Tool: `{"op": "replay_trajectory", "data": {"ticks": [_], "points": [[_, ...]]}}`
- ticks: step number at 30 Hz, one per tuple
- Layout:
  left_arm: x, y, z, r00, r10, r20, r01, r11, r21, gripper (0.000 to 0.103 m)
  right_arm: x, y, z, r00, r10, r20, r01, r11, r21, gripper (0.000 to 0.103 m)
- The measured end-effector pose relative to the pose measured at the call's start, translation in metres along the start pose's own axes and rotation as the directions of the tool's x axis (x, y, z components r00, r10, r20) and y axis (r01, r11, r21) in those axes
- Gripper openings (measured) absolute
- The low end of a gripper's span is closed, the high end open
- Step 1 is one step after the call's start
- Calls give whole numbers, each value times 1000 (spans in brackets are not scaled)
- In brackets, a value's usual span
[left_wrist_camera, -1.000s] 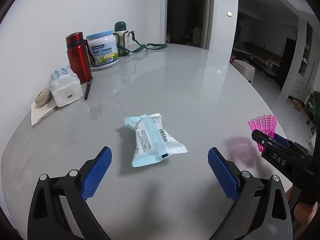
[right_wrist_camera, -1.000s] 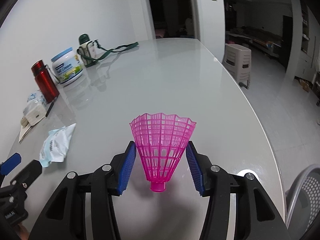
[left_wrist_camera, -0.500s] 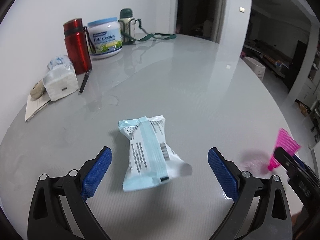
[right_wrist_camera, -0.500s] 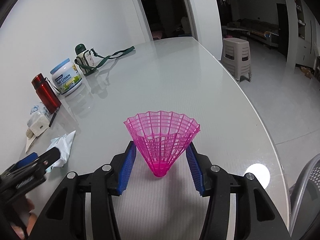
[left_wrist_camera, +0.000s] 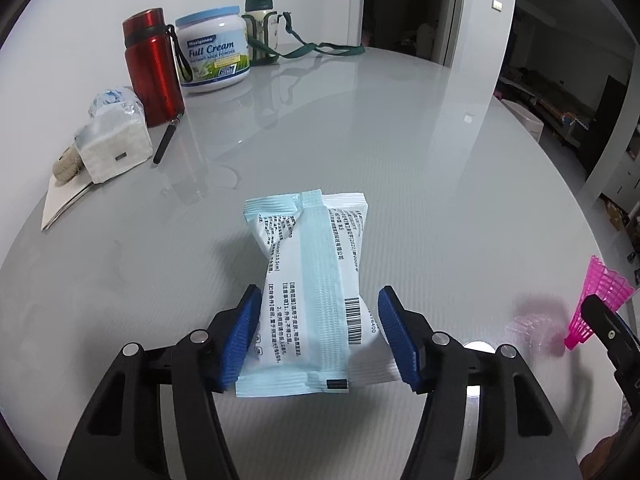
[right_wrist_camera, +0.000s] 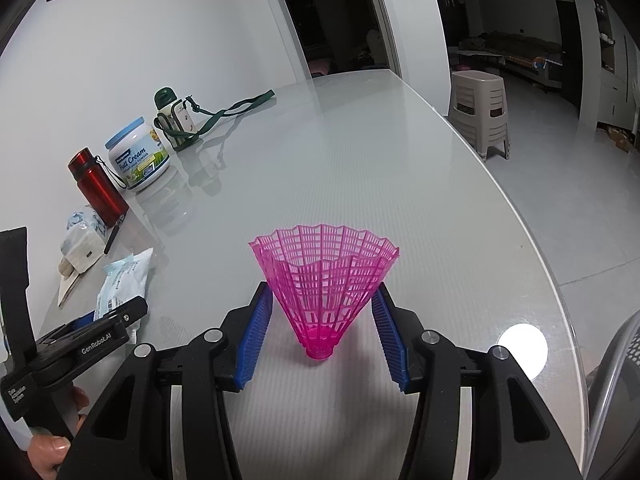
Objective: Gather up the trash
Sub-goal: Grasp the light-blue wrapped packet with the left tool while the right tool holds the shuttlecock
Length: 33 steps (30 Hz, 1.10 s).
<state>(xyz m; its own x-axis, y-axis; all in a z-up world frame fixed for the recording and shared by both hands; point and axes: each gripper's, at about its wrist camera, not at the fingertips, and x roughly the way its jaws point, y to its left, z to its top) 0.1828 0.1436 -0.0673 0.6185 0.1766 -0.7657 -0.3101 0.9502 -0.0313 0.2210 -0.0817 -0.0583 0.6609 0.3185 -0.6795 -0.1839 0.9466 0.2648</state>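
Note:
A pale blue and white plastic packet (left_wrist_camera: 312, 264) lies lengthwise on the grey table (left_wrist_camera: 400, 140). My left gripper (left_wrist_camera: 320, 308) straddles its near half. The jaws are closing, and the blue pads (left_wrist_camera: 244, 336) meet the packet's two long edges. My right gripper (right_wrist_camera: 322, 312) is shut on a pink plastic shuttlecock (right_wrist_camera: 324, 280), nose down, with its mesh skirt flaring out above the pads. The right wrist view shows the packet (right_wrist_camera: 124, 280) at the left, with the left gripper's black finger (right_wrist_camera: 108, 320) across it. The shuttlecock (left_wrist_camera: 600, 304) also shows at the far right of the left wrist view.
Along the wall stand a red flask (left_wrist_camera: 152, 68), a milk powder tub (left_wrist_camera: 214, 56) and a green-capped bottle (left_wrist_camera: 260, 28) with a strap. A tissue pack (left_wrist_camera: 114, 148), a pen (left_wrist_camera: 164, 144) and papers (left_wrist_camera: 64, 204) lie nearby. Beyond the table's right edge stands a beige stool (right_wrist_camera: 480, 112).
My left gripper has moved forward and down over the packet, and its jaws have narrowed from wide open onto it. The right gripper keeps the shuttlecock, now tilted slightly.

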Motion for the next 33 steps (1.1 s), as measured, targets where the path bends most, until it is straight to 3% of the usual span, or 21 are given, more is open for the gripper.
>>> {"op": "replay_trajectory", "data": {"ticks": [10, 12, 21, 29, 33], "points": [[-31, -10, -6, 996, -50, 71, 47, 998, 48, 56, 0, -1, 0, 1000, 8, 3, -8, 1000, 19, 50], [-36, -10, -9, 995, -65, 72, 61, 996, 58, 44, 0, -2, 0, 1000, 7, 5, -7, 1000, 20, 50], [-43, -2, -26, 993, -114, 17, 112, 991, 68, 42, -5, 2, -3, 1000, -11, 10, 11, 1000, 17, 50], [-36, 3, -29, 994, -102, -33, 104, 991, 78, 50, -9, 3, -5, 1000, -10, 21, 9, 1000, 17, 50], [-31, 6, -28, 991, -125, -54, 128, 990, 62, 44, -10, 1, -5, 1000, 1, 25, -2, 1000, 21, 50]]}}
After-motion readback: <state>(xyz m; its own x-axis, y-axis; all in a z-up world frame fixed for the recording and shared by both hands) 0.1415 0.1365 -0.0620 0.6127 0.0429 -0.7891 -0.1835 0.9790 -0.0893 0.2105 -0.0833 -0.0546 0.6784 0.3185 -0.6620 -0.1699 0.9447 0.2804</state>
